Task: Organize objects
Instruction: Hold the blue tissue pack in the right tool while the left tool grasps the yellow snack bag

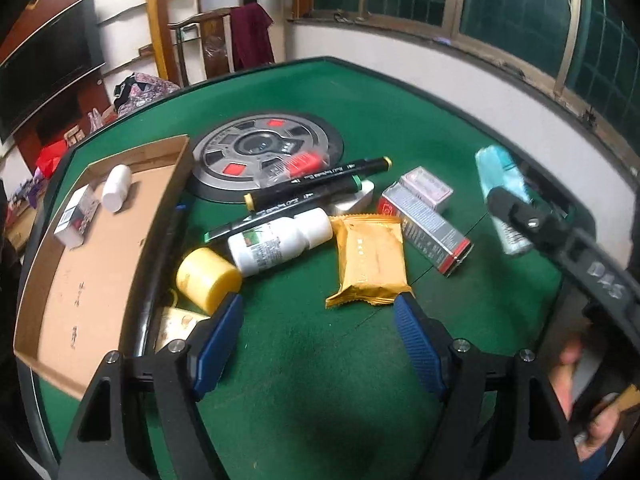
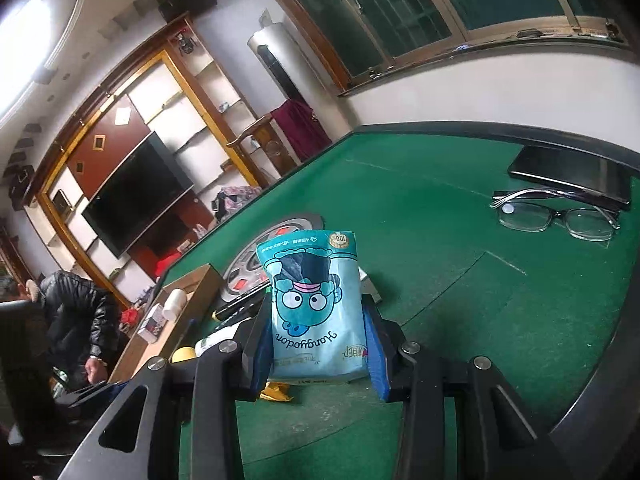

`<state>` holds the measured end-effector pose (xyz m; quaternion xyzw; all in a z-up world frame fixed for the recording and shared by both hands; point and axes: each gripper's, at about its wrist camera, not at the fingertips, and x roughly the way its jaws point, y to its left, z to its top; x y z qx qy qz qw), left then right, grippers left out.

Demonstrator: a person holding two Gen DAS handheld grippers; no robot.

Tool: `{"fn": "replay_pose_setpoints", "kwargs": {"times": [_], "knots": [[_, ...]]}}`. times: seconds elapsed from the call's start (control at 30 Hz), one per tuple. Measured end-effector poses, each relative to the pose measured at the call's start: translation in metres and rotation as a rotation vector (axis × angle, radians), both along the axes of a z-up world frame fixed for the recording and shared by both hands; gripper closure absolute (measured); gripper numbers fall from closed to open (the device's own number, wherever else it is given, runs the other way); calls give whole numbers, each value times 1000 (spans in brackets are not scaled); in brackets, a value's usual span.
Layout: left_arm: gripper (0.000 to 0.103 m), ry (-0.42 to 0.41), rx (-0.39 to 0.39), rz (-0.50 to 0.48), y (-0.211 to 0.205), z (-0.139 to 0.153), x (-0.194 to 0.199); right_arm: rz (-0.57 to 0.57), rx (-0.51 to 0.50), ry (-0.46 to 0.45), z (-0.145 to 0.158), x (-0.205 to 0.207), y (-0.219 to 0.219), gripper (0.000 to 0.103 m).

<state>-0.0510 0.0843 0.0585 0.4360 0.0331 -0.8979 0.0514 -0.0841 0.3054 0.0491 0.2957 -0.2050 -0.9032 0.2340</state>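
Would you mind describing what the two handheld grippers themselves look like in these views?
Both match. The left gripper has two black angular fingers with triangular cut-outs, silver round screw heads at the joints, and ribbed dark blue pads on the inner faces. The right gripper shows the same black frame, silver screws and blue pads; from the left camera, pale lettering shows on its black side, too blurred to read. No cables or sleeves show.

The left wrist view looks steeply down between its own blue pads onto the green table (image 1: pixel 320 380), close above a clutter of items. The right wrist view faces flatter, across the table (image 2: pixel 460 280) toward the window wall. Both share the cardboard tray (image 1: pixel 100 264) (image 2: pixel 192 280) and the round centre disc (image 1: pixel 264 152) (image 2: pixel 280 228).
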Motion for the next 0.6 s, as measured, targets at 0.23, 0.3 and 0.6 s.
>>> {"fn": "replay_pose_setpoints", "kwargs": {"times": [0.23, 0.3, 0.6], "knots": [[27, -85, -54, -46, 24, -23, -37, 30, -39, -17, -2, -2, 1, 60], [26, -95, -78, -51, 29, -29, -46, 27, -37, -13, -1, -2, 2, 59], [24, -109, -45, -32, 38, -42, -82, 44, -35, -12, 0, -1, -3, 59]]}}
